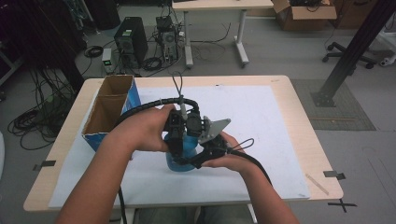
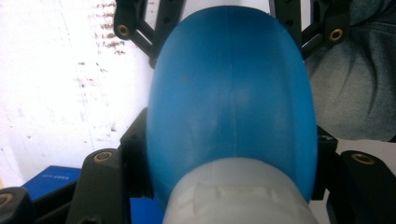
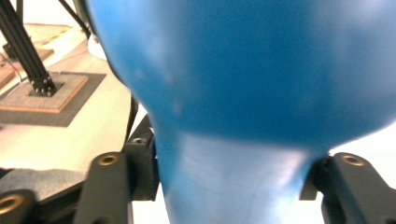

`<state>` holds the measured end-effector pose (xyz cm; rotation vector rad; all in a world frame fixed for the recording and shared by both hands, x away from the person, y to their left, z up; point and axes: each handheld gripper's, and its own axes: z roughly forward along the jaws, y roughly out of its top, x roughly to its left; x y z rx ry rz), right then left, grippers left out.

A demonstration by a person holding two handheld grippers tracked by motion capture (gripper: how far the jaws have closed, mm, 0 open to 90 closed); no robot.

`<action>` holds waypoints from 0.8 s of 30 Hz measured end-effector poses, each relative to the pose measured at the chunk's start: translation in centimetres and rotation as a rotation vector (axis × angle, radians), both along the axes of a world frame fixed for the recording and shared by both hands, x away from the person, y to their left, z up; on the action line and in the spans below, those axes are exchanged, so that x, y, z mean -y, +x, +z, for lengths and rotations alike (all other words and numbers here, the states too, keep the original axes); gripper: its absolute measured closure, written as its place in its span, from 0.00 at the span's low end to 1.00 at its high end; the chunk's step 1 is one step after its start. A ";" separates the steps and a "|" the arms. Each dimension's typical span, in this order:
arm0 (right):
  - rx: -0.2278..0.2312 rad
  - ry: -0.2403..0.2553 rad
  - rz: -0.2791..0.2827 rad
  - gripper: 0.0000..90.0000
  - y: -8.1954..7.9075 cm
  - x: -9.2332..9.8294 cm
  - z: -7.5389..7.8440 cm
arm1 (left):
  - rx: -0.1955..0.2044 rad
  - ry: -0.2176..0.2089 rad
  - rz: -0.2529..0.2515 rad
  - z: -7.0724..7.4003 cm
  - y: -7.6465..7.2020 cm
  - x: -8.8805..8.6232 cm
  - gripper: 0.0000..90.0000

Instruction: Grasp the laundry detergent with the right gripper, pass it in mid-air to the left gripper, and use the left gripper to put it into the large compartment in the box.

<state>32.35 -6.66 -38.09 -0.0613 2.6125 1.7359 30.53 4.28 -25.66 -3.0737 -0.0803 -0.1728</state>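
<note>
A blue plastic bottle (image 1: 190, 143) is held just above the white sheet (image 1: 271, 121) at the middle of the table, between both grippers. My left gripper (image 1: 175, 153) points down from the left hand and is shut on the bottle's rounded body (image 2: 231, 93), with a pale end piece (image 2: 233, 198) close to its camera. My right gripper (image 1: 190, 162) comes in from the right. Its jaws are shut on the bottle's narrow pale part (image 3: 229, 177), below the wide blue body (image 3: 243, 70). Its black jaws also show past the bottle in the left gripper view.
An open cardboard box (image 1: 112, 109) with blue sides stands at the table's left; its blue side (image 2: 51, 179) appears in the left gripper view. A tape strip (image 1: 316, 183) lies near the right front corner. Beyond the table are cables, computers and a black frame post (image 1: 355, 46).
</note>
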 end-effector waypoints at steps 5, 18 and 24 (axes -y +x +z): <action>-0.032 0.029 -0.020 0.36 0.1 0.4 -0.1 | -0.007 -0.004 -0.001 -0.1 0.0 0.2 0.43; -0.078 0.048 -0.050 0.16 0.4 1.0 -0.8 | -0.004 0.001 0.001 0.0 0.2 0.5 0.43; -0.101 0.061 -0.073 0.04 0.4 1.2 -0.9 | -0.005 0.001 0.007 0.0 0.4 0.5 0.43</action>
